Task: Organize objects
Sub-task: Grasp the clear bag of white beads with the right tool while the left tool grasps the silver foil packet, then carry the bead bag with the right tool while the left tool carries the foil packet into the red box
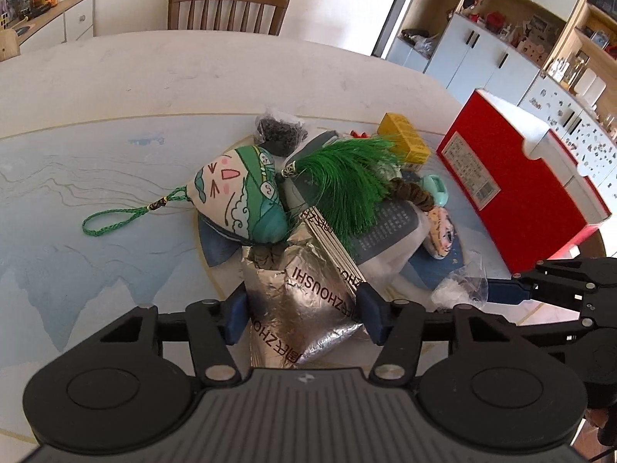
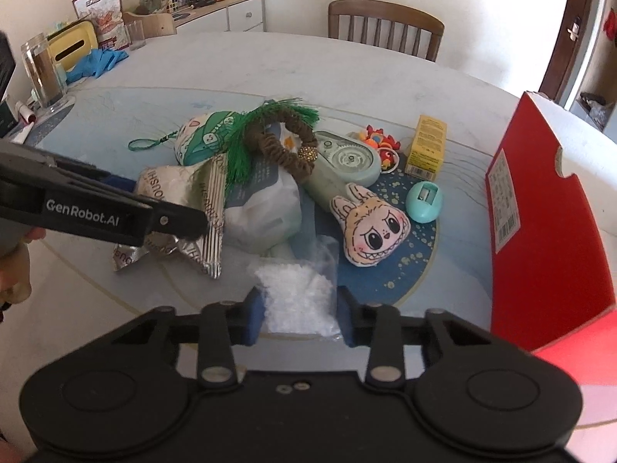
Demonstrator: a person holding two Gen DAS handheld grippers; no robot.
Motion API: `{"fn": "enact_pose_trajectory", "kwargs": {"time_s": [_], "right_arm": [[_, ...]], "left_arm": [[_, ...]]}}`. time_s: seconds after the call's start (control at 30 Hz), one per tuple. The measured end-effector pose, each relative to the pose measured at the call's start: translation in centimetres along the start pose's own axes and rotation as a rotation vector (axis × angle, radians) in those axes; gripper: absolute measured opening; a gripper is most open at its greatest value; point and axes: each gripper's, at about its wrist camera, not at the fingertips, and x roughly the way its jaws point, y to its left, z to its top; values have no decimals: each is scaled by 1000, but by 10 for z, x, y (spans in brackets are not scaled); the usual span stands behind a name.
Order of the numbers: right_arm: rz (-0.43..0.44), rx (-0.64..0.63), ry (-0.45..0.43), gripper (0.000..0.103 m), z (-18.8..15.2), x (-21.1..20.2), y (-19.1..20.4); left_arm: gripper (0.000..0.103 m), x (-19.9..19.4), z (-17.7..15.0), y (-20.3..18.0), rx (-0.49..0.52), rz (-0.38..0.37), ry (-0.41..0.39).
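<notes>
A pile of small things lies on a round mat (image 2: 416, 254) on the pale table (image 1: 115, 77). A crumpled silver foil pouch (image 1: 308, 293) sits between the blue pads of my left gripper (image 1: 304, 316), and both pads press its sides. My right gripper (image 2: 300, 316) is shut on a clear bag of white crystals (image 2: 297, 293) at the pile's near edge. In the right wrist view my left gripper (image 2: 185, 227) reaches in from the left onto the pouch (image 2: 166, 185). A green printed sachet (image 1: 239, 193) with a green tassel (image 1: 347, 181) lies just beyond the pouch.
An open red box (image 1: 513, 177) stands at the right. The pile also holds a yellow carton (image 2: 428, 146), a plush rabbit face (image 2: 370, 227), a teal egg-shaped case (image 2: 424, 202), a brown scrunchie (image 2: 285, 146) and a bag of dark bits (image 1: 277, 131). A glass jar (image 2: 42, 73) and a chair (image 1: 227, 7) stand at the far side.
</notes>
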Motion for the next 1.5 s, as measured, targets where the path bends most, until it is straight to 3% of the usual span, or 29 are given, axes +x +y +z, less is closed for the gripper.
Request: {"fn": "enact_pose_trajectory", "kwargs": {"time_s": [0.4, 0.77, 1.1, 1.5], "right_arm": [[-1, 118, -38, 32, 5, -39, -15], [-28, 188, -138, 32, 13, -96, -52], [-60, 214, -203, 32, 16, -129, -123], [-119, 234, -214, 32, -1, -142, -217]], "left_arm": [[57, -37, 5, -13, 20, -55, -38], [58, -58, 32, -71, 113, -95, -88], [58, -46, 53, -142, 146, -82, -112], [58, -14, 89, -227, 163, -101, -120]]}}
